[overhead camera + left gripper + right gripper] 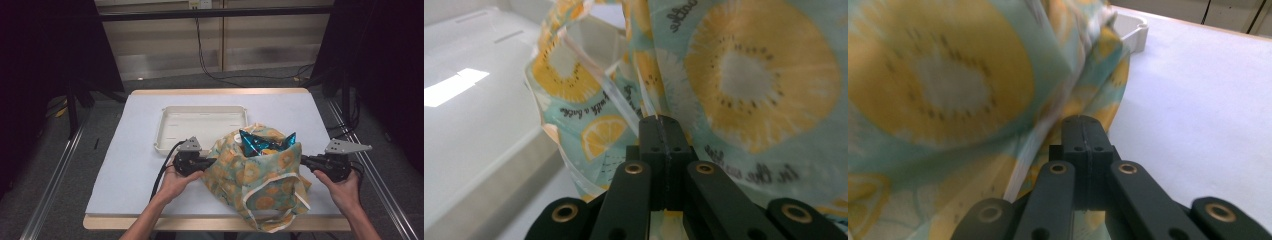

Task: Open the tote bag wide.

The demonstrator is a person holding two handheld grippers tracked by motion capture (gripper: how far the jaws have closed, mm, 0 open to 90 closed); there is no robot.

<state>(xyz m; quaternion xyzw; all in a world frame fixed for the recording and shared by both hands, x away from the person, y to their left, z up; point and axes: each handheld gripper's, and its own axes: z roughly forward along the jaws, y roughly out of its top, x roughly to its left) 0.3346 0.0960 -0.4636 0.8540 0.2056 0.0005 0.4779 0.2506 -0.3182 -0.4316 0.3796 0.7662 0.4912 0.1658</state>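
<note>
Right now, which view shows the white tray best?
The high view: the whole white tray lies behind the fruit-print bag. The left gripper view shows a blurred stretch of its wall, the right gripper view just one corner.

Tray [165, 131] behind bag [260, 180]; bare table [130, 170] left.

Tray [202, 126] behind bag [257, 177], both on the table [125, 165]

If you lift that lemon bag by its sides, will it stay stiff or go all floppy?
Probably floppy: the lemon bag is thin cloth that already sags in folds between the left claw and right claw. Its loose handle would likely dangle. The shiny blue packet might shift inside.
</note>
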